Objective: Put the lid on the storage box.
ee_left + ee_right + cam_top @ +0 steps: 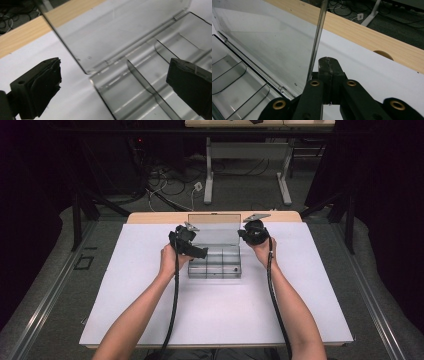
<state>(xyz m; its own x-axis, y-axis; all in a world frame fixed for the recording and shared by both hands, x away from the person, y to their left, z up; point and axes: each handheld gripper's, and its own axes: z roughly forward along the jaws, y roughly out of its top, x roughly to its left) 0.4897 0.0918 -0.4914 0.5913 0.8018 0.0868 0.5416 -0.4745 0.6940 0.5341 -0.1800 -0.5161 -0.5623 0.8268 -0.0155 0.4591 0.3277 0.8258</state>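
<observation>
High view: clear plastic organizer box (215, 262) at table (150, 320) centre, lid (214, 227) raised near upright at 12 o'clock. Left gripper (192, 251) at 9 o'clock of box, jaws spread wide, nothing between them. Right gripper (250, 234) at 2 o'clock, jaws pressed together, empty, beside lid edge (318, 32). Judged light, rigid, slippery, thin-walled, crack-prone. Best hold: lid's free edge or base side wall; moderate squeeze advised.

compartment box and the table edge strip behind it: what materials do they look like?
Compartment box: seems clear, slightly smoky hard plastic, glossy; the table shows through its upright lid and thin dividers.
Table edge strip: looks like light wood or wood-look laminate, matte, with faint grain. Can't tell which.
</observation>
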